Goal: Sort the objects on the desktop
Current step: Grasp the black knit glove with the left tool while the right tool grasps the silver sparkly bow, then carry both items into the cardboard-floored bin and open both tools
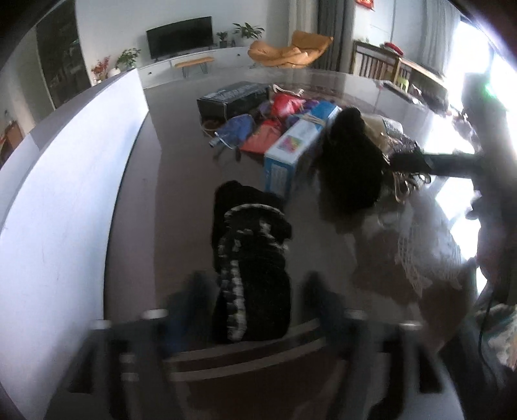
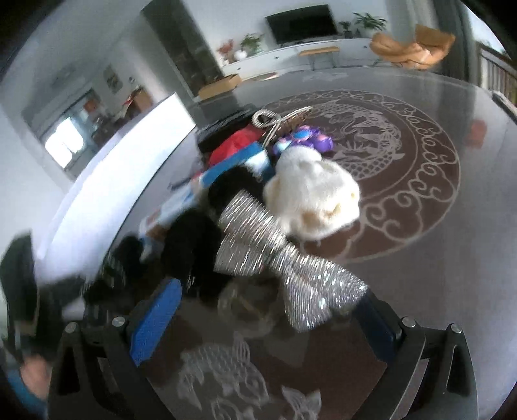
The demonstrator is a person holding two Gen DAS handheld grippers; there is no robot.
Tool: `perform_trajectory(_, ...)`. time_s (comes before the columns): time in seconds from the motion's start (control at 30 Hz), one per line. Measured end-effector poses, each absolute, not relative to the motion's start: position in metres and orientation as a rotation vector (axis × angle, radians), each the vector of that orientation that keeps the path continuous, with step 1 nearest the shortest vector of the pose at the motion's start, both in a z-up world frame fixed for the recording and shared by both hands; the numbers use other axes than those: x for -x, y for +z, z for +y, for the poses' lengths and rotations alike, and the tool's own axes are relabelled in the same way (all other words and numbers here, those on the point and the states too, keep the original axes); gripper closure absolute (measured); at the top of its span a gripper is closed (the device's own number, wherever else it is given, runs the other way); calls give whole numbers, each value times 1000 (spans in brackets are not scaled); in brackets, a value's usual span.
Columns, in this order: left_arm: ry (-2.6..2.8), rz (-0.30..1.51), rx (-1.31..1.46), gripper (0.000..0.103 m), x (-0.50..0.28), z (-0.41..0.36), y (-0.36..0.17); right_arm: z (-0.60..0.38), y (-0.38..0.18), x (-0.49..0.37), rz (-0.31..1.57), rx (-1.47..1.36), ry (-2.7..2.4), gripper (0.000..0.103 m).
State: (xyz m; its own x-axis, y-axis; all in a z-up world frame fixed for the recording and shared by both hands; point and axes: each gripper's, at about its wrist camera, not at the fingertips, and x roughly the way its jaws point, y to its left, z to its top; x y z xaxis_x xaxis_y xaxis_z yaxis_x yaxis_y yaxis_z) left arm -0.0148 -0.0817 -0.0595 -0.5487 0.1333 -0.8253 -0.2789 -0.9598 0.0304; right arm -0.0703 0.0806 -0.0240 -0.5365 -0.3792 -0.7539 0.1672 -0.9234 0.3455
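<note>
L gripper (image 1: 252,310) jaws open w/ black knit (image 1: 252,258) between pads, long axis near-far; R gripper (image 2: 265,310) open, unloaded, silver bow (image 2: 278,261) just ahead, lying diagonal.

Living room behind it all: white walls, a dark TV (image 1: 179,35) on a long white cabinet (image 1: 194,61), potted plants (image 1: 248,30) alongside, an orange lounge chair (image 1: 289,50), and harsh daylight blew out the window (image 1: 497,106).

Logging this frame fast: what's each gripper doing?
Left gripper: open around the black-and-white knit item, pads apart from it.
Right gripper: open, holding nothing.
</note>
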Motion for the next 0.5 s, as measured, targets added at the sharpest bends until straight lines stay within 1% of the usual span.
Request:
perform_trajectory(0.03, 2583, 254, 1332, 19, 13, -81, -59, 81, -24, 74, -341, -1305, -2496, 1)
perform_trajectory(0.07, 2606, 284, 1322, 19, 14, -80, -58, 81, -24, 76, -347, -1300, -2499, 1)
perform_trajectory(0.1, 2611, 288, 1319, 19, 12, -80, -59, 81, -23, 78, -350, -1285, -2496, 4)
perform_trajectory(0.13, 2607, 273, 1311, 22, 11, -80, -58, 79, -22, 79, -336, -1281, -2496, 22)
perform_trajectory(0.17, 2594, 237, 1297, 29, 14, -81, -57, 78, -22, 81, -304, -1299, -2491, 28)
perform_trajectory(0.2, 2574, 192, 1298, 62, 16, -84, -57, 77, -23, 82, -283, -1315, -2467, 37)
perform_trajectory(0.23, 2564, 172, 1318, 70, 19, -84, -58, 78, -22, 80, -260, -1319, -2462, 37)
perform_trajectory(0.33, 2556, 104, 1299, 70, 16, -89, -54, 81, -19, 66, -147, -1343, -2446, 37)
perform_trajectory(0.4, 2547, 92, 1306, 70, 11, -90, -56, 85, -20, 53, -81, -1367, -2429, 37)
perform_trajectory(0.47, 2556, 106, 1290, 70, 6, -87, -57, 90, -21, 46, -60, -1379, -2427, 29)
perform_trajectory(0.5, 2557, 103, 1286, 70, 5, -86, -57, 93, -21, 44, -58, -1390, -2439, 15)
